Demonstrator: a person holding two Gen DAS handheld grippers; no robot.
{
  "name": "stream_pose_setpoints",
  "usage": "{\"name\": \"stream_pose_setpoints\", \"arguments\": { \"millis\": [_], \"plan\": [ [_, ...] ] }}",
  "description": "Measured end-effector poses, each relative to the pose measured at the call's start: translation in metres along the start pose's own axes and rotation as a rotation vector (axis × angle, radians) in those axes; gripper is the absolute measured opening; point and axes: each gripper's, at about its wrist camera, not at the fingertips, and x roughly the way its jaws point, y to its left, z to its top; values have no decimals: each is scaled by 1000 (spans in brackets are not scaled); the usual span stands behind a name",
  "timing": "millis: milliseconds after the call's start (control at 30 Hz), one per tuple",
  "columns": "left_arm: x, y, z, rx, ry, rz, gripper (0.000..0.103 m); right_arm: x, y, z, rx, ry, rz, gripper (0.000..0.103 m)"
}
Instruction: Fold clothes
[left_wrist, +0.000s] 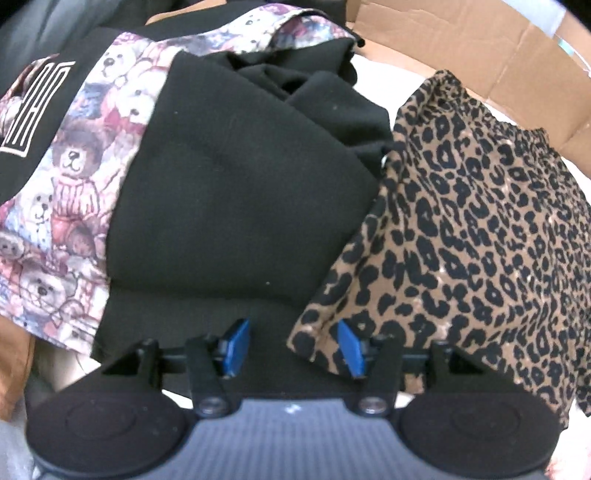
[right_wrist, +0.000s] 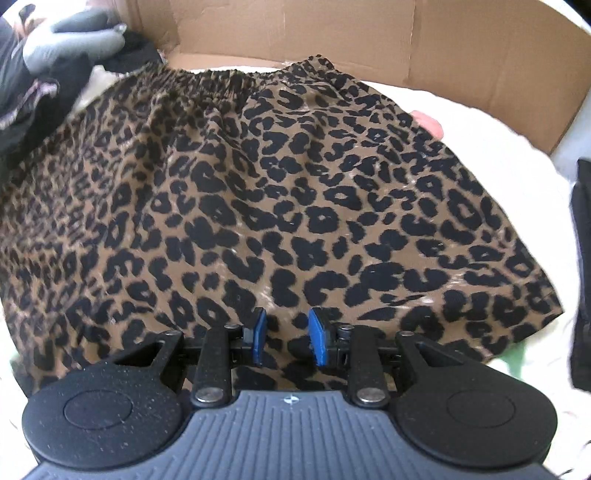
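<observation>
The leopard-print skirt (left_wrist: 480, 229) runs off the left wrist view's right edge. White lettering (left_wrist: 33, 107) on the black garment is cut off at the left, unreadable. A pink shape (right_wrist: 428, 123) peeks from behind the skirt, unidentifiable.

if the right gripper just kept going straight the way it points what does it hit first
Most likely the leopard-print garment. The right gripper, fingers apart and holding nothing, already sits low over its near hem, and the cloth fills the whole line ahead, up to the cardboard wall behind. How close it is to touching is unclear.
</observation>
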Motion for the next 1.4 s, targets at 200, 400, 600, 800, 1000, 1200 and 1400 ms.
{"name": "stream_pose_setpoints", "arguments": {
  "millis": [200, 400, 600, 800, 1000, 1200, 1400],
  "plan": [
    [2, 7, -3, -24, 4, -7, 57, -24, 10, 5, 19, -45, 35, 32],
    [1, 5, -7, -6, -8, -28, 60, -16, 43, -2, -96, -13, 70, 32],
    [-1, 6, -11, 11, -23, -54, 60, -10, 32, -18, -94, 33, 17, 39],
    [-2, 6, -12, 6, -33, -93, 56, -15, 23, -38, -51, 61, 18, 41],
    [-4, 9, -12, 4, -37, -109, 46, -16, 19, -40, -33, 91, 19, 40],
    [2, 9, -10, 29, -36, -85, 44, -26, 19, -34, -6, 72, 24, 40],
    [6, 6, -13, 109, -45, -64, 42, -37, 19, -25, 20, 15, 59, 40]
  ]
}}
